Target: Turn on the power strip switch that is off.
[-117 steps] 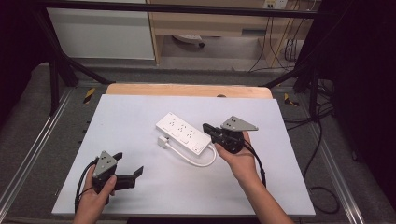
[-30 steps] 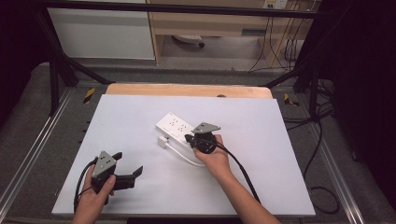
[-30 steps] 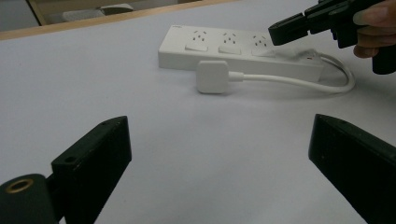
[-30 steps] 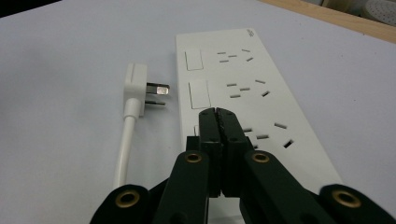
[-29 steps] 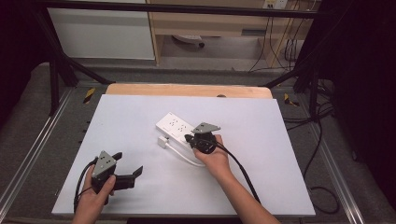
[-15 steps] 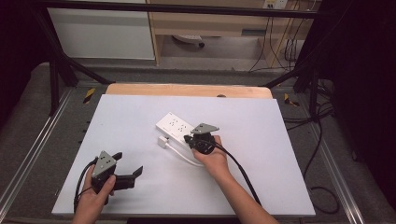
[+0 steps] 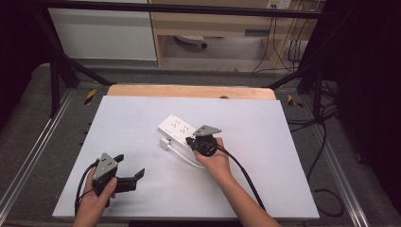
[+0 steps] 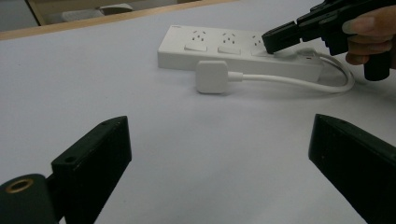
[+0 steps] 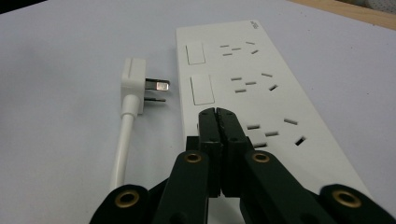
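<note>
**Closed right gripper pressing on power strip switch**

Near the front left corner of the surface (image 7: 142,113): left gripper (image 7: 130,177), jaws spread wide, holding nothing, parked in the same spot as a few seconds ago. Just left of the middle: white plug (image 7: 164,144) lying loose on its side, prongs bare, cord (image 7: 182,157) looping back under the right hand (image 7: 215,160). At the middle: white power strip (image 7: 177,129), angled toward the back left corner, three sockets and rocker switches on top. Right gripper (image 9: 218,116), moved in from the strip's right end during the last seconds, now jaws pinched together on nothing, tip resting on the strip's nearest switch area. Likely meaning: switch being toggled, plug not yet handled.
</note>
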